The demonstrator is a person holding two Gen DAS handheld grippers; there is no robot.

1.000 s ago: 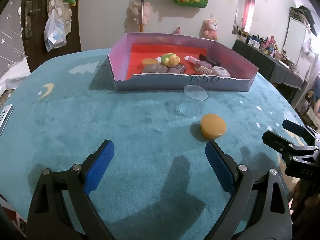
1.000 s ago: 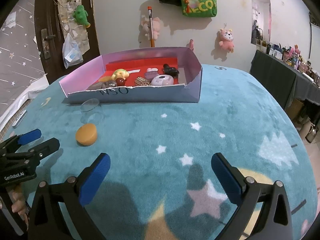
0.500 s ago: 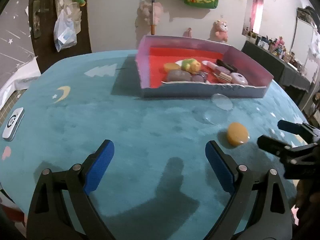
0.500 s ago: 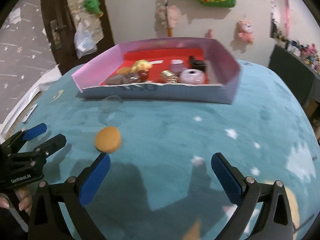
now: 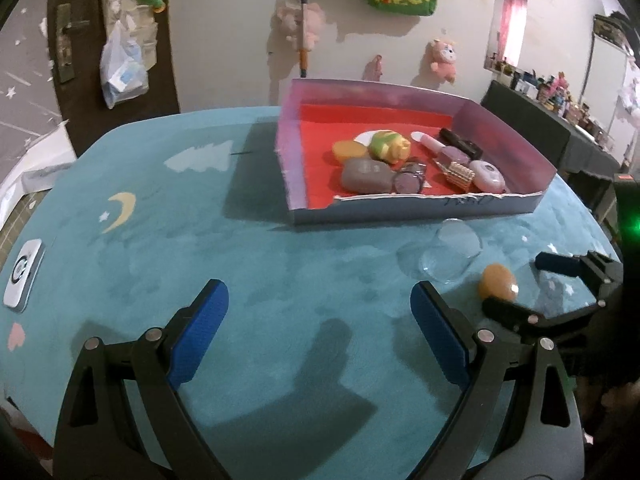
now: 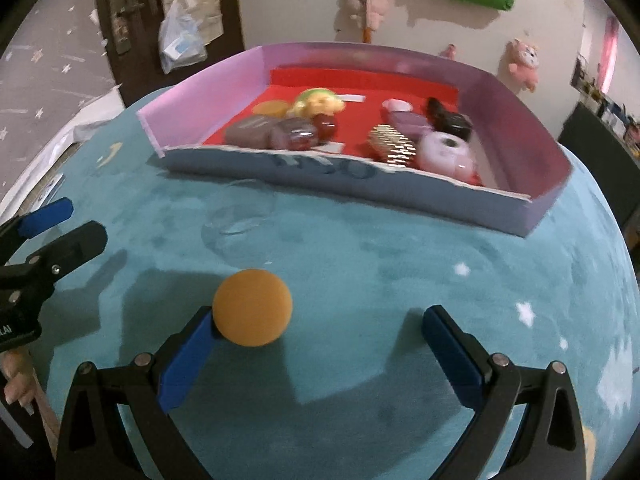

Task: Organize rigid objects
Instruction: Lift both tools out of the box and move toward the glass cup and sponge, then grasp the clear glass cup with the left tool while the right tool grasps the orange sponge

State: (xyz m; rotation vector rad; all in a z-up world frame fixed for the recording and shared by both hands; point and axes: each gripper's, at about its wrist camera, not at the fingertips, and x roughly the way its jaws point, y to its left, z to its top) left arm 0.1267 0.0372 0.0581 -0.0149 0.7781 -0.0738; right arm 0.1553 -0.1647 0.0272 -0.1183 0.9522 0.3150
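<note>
An orange round puck (image 6: pixel 252 307) lies on the teal table cloth, just ahead of my right gripper's left finger; it also shows in the left wrist view (image 5: pixel 498 282). My right gripper (image 6: pixel 316 320) is open and empty, low over the cloth. My left gripper (image 5: pixel 318 300) is open and empty, to the left of the puck. A clear glass cup (image 5: pixel 450 252) lies on its side in front of the pink box (image 5: pixel 416 210), which holds several small objects on a red floor. The cup shows faintly in the right wrist view (image 6: pixel 240 216).
A white remote-like device (image 5: pixel 22 274) lies at the table's left edge. The box (image 6: pixel 360 184) stands at the far side of the table. A door and a wall with plush toys are behind. A dark cluttered side table stands at the right.
My right gripper has moved forward and left, so the orange puck now lies right at its left fingertip. My left gripper has shifted left; the puck and box sit further right in its view.
</note>
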